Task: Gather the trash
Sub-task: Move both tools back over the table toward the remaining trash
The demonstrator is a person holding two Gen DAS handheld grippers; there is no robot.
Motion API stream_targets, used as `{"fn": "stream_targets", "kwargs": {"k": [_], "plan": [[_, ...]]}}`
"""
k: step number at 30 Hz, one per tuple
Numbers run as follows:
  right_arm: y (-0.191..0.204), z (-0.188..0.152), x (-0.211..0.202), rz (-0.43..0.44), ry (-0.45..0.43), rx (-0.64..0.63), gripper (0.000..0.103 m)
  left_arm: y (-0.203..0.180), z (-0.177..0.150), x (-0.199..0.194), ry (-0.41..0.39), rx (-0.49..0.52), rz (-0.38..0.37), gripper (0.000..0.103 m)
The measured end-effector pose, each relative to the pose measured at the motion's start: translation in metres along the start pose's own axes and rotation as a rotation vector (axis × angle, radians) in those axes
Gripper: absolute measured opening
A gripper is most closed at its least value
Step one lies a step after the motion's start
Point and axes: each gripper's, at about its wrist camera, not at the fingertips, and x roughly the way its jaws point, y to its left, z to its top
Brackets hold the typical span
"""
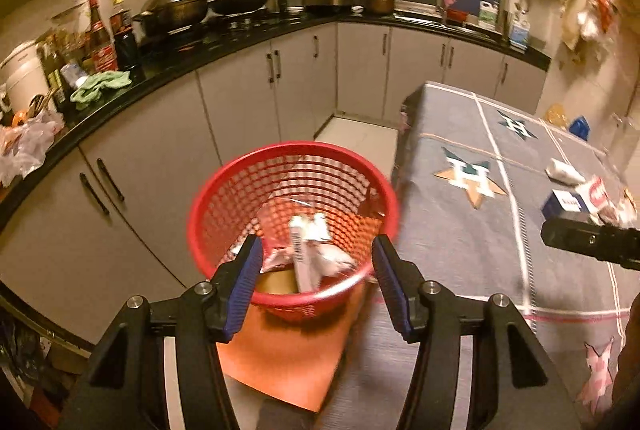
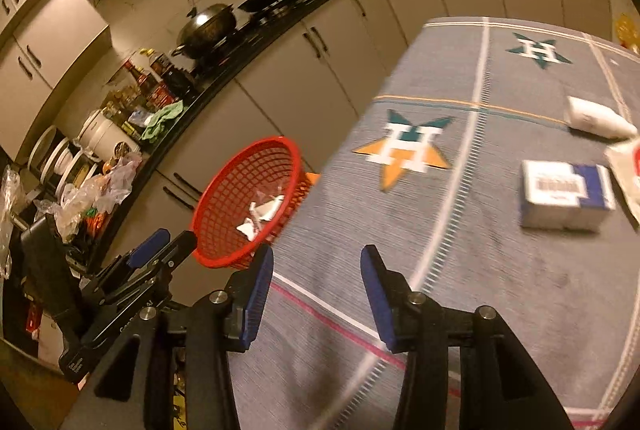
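Observation:
A red mesh waste basket [image 1: 294, 226] stands on an orange stool beside the table and holds several crumpled white papers [image 1: 310, 250]. My left gripper [image 1: 318, 250] hangs open and empty right above its near rim. The basket also shows in the right wrist view [image 2: 248, 202], with my left gripper [image 2: 160, 250] beside it. My right gripper [image 2: 316, 266] is open and empty over the grey cloth-covered table [image 2: 460, 250]. A blue-and-white box [image 2: 566, 194], a white packet [image 2: 596, 118] and a white-and-red wrapper [image 2: 628, 170] lie on the table to its right.
A black kitchen counter [image 1: 224, 46] with woks, bottles, a green cloth [image 1: 100, 86] and plastic bags runs along the left and back above grey cabinets. The orange stool [image 1: 280, 354] sits under the basket. My right gripper's tip [image 1: 588, 238] shows over the table.

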Motion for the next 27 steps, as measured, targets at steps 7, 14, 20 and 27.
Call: {"fn": "stream_targets", "kwargs": {"k": [7,14,20,27], "plan": [[-0.036,-0.013,-0.04,-0.03,-0.046,0.045,0.06,-0.042,-0.004,-0.014,-0.002,0.069,-0.028,0.056],[-0.074,-0.025,-0.081,-0.045,-0.098,0.102,0.061,-0.086,-0.011,-0.032,0.0,0.147,-0.057,0.057],[-0.099,-0.035,-0.116,-0.04,-0.154,0.146,0.063,-0.121,-0.024,-0.05,0.02,0.192,-0.121,0.059],[-0.14,-0.046,-0.154,-0.063,-0.221,0.245,0.064,-0.161,-0.026,-0.056,0.04,0.262,-0.188,0.061]]}}
